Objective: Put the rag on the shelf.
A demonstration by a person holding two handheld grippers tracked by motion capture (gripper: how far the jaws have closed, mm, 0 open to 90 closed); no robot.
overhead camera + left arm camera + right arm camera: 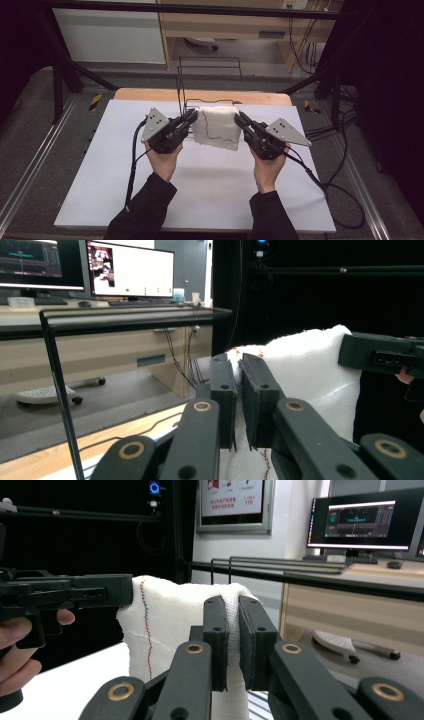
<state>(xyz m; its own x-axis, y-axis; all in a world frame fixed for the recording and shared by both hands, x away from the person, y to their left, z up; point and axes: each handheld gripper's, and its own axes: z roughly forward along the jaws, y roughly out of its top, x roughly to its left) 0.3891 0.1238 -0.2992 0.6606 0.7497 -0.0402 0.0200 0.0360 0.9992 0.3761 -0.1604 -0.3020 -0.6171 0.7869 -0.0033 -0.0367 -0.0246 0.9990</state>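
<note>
A white cloth (pixel 216 127) with a red and dark stitched line hangs above the white table top, stretched between both grippers. My left gripper (pixel 192 117) is shut on the cloth's left top corner; in the left gripper view the jaws pinch the cloth (pixel 300 365) edge at the gripper (pixel 239 385). My right gripper (pixel 240 119) is shut on the right top corner; in the right gripper view the cloth (pixel 160 620) runs from my own gripper (pixel 233 625) to the other gripper at the left.
A white sheet (pixel 125 180) covers the table, with a wooden strip (pixel 150 94) along its far edge. A thin black wire rack (pixel 210 62) stands behind the table. Desks with monitors (pixel 132 270) lie beyond. Cables trail off the table's right side.
</note>
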